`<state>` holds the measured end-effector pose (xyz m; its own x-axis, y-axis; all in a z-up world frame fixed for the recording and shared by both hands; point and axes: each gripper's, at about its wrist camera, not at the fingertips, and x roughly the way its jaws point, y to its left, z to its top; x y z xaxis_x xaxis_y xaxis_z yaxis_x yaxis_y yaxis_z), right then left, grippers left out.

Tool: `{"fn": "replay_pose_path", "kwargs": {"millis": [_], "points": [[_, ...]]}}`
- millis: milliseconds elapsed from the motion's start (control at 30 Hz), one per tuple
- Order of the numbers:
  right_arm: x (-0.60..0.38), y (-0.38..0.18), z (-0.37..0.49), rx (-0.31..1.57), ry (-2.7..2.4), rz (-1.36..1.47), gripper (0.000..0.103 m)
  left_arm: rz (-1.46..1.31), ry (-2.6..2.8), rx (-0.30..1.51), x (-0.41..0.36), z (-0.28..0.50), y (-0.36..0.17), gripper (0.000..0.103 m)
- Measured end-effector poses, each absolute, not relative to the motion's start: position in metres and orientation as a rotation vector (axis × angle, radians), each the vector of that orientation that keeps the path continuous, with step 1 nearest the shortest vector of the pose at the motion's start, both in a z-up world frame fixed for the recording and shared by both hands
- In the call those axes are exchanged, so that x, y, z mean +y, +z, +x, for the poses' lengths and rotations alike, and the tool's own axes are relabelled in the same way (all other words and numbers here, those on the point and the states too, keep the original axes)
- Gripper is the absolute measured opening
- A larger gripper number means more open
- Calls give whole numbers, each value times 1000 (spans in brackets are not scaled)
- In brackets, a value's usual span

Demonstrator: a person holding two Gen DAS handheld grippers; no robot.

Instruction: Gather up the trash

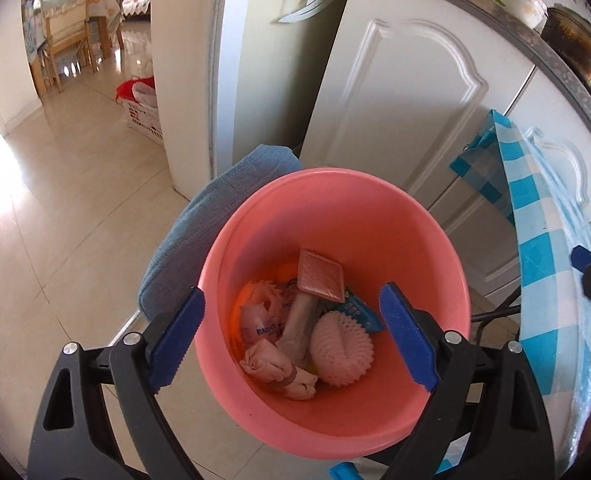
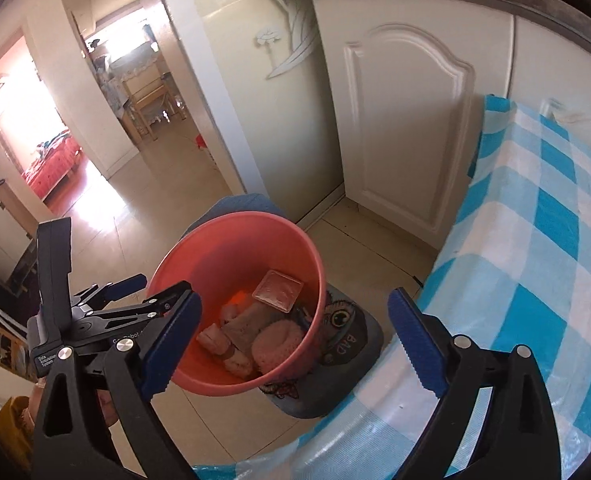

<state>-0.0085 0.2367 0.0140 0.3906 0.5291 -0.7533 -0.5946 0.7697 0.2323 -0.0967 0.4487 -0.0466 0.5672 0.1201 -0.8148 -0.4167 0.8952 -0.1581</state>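
The white cabinet fills the background, with a steel-edged counter on top. To the right, a blue-and-white checked cloth covers a surface whose near edge curves past the right gripper. On the tiled floor a blue cushion with an owl picture sits on a stool or low seat, and the pink bucket stands on that cushion, just beside the checked cloth and near the cabinet door.

The left gripper hangs directly above the bucket mouth, jaws spread wide and empty, one blue pad to each side of the rim. The right gripper is also held wide apart and empty, its left pad over the bucket's near rim and its right pad over the cloth edge.

Inside the bucket lies the trash: a white foam net, a crumpled beige wad, a square reddish packet, a pale printed wrapper, and a blue wrapper.
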Motion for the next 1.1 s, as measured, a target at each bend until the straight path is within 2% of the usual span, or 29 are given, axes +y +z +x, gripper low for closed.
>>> {"fn": "replay_pose_path", "kwargs": {"millis": [200,267,500,1100], "points": [[182,27,-14,874,655,38,95,-238,333,839,422,-100,-23,96],[166,37,-19,827,626,37,98,-201,326,808,411,-100,-11,96],[115,79,-42,662,439,-51,98,-108,266,688,357,-98,40,99],[-10,191,-146,275,113,7,98,-84,83,410,231,-125,160,99]]}}
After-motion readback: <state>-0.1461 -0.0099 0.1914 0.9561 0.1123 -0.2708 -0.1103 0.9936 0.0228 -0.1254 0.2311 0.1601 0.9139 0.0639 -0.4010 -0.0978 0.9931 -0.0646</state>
